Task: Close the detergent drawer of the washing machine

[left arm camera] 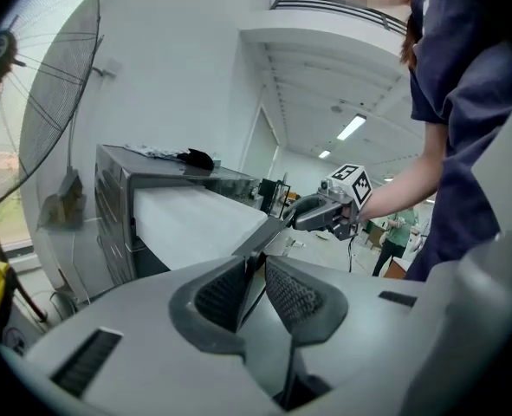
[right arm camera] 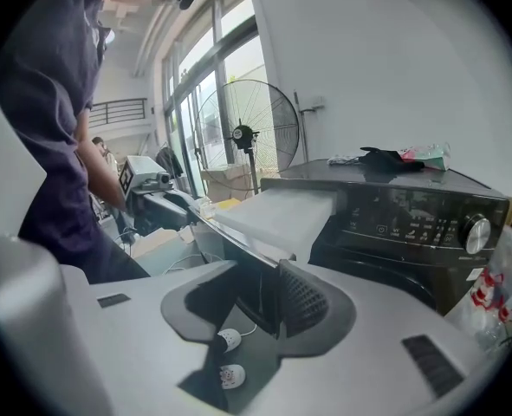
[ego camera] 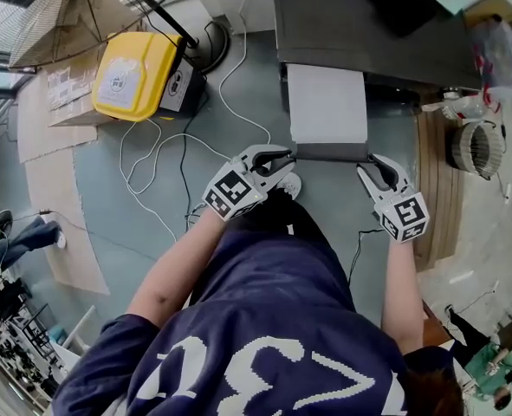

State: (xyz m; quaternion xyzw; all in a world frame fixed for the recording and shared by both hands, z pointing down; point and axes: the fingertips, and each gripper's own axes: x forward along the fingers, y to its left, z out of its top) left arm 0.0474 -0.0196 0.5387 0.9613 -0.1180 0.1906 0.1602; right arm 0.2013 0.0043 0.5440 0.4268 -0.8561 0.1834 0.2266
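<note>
The white detergent drawer stands pulled far out of the dark washing machine. Its dark front panel faces me. My left gripper clasps the panel's left end, and in the left gripper view the panel's thin edge runs between the pads. My right gripper holds the panel's right end; in the right gripper view the panel sits between the jaws against the ribbed pad. Each gripper shows in the other's view, the right gripper and the left gripper.
A yellow container and cardboard boxes stand on the floor at the left, with cables trailing towards the machine. A fan stands by the windows. A dark cloth lies on the machine's top. A wooden pallet lies at the right.
</note>
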